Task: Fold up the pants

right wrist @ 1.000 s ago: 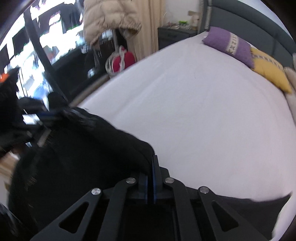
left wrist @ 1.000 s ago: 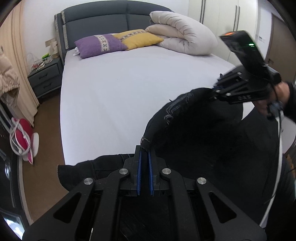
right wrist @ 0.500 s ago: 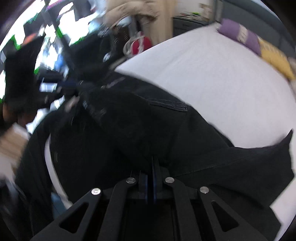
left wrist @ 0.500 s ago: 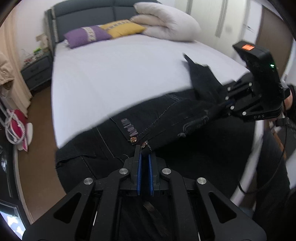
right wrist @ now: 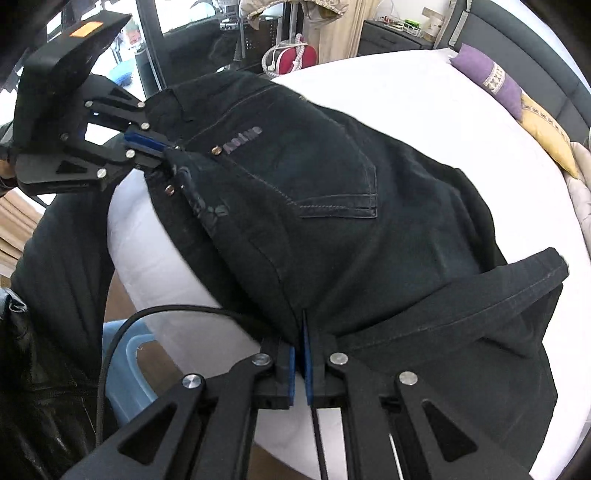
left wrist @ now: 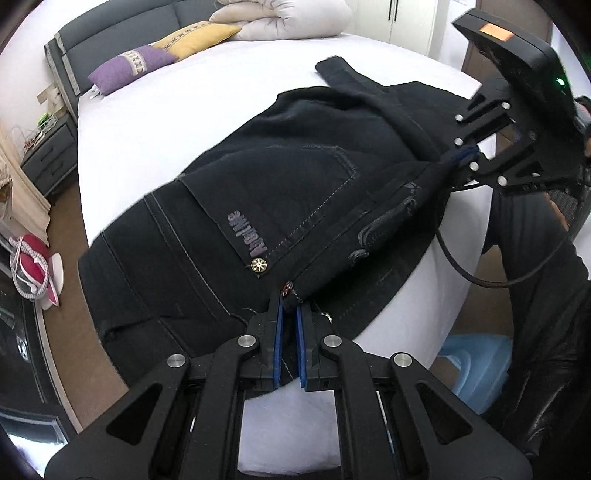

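Left wrist view: one pair of black pants (left wrist: pixel 295 177), two grippers (left wrist: pixel 289 299) (left wrist: pixel 456 157), jaws clamped on its waistband.

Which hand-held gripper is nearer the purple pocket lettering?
Left. The left hand-held gripper pinches the waistband just below the lettering; the right hand-held gripper grips the pants farther along.

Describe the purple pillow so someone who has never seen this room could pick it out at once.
Start at the big bed with the white sheet and follow it up to the dark grey headboard. The purple pillow lies there, next to a yellow pillow. It is the only purple thing on the bed, with a pale patterned band across its middle.
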`<state>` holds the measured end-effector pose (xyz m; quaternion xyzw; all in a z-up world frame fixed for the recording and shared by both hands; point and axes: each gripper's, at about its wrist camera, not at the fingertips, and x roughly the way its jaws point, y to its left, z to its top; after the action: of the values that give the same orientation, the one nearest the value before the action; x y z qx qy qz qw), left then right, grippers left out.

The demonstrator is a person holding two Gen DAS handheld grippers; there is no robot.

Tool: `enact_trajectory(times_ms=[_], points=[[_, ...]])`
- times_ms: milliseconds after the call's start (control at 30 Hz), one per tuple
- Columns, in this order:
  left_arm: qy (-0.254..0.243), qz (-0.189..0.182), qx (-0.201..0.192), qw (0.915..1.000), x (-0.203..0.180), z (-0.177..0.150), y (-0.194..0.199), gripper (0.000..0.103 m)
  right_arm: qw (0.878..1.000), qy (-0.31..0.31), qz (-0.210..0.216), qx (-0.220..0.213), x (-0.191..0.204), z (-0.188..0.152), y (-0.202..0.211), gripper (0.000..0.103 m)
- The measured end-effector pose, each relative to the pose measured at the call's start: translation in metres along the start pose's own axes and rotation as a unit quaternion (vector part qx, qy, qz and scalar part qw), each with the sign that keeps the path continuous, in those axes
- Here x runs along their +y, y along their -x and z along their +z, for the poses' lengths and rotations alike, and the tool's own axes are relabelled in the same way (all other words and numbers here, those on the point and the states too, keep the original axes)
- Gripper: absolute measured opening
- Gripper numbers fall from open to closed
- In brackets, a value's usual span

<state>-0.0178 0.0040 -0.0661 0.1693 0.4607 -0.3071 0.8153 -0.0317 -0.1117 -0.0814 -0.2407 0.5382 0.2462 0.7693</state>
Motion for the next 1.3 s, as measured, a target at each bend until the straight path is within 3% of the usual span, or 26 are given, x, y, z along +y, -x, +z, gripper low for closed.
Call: enact_trajectory(times_ms=[133,367,700,833,1000,1100,1167,1233,1300], points=[[0.008,-0.003,-0.004,1.0,0.001,-0.004,-0.002,0.005,1.0,0.007,-0.015,0.01,0.01,-0.02,-0.001,0.005],[0.019,0.005,-0.001,0.9998,0.002,-0.004,-0.014,0.01,1.0,-0.022,-0.015,0.014,0.005,-0.02,-0.018,0.007],[0.056,-0.054,-0.008,0.9969,0.019,-0.012,0.034,0.012,0.998,-0.051,-0.037,0.0,0.008,-0.022,-0.014,0.009],[0.072,-0.064,-0.037,0.9946,0.016,0.007,0.044,0.012,0.997,-0.066,-0.04,-0.004,0.011,-0.02,-0.012,0.009],[0.08,-0.078,-0.063,0.9917,-0.005,0.05,0.019,0.012,0.995,-0.087,-0.043,-0.015,0.008,-0.021,-0.009,0.01],[0.088,-0.072,-0.03,0.993,-0.014,0.067,-0.023,0.012,0.993,-0.11,-0.038,-0.027,0.001,-0.026,-0.01,0.011],[0.103,-0.068,0.015,0.9923,-0.015,0.067,-0.059,0.012,0.99,-0.138,-0.019,-0.038,-0.006,-0.032,-0.004,0.025],[0.12,-0.067,0.015,0.9904,-0.014,0.066,-0.071,0.012,0.985,-0.166,0.017,-0.051,-0.014,-0.041,0.006,0.056],[0.142,-0.077,0.014,0.9868,-0.009,0.068,-0.071,0.012,0.977,-0.191,0.046,-0.08,-0.024,-0.054,0.027,0.064]])
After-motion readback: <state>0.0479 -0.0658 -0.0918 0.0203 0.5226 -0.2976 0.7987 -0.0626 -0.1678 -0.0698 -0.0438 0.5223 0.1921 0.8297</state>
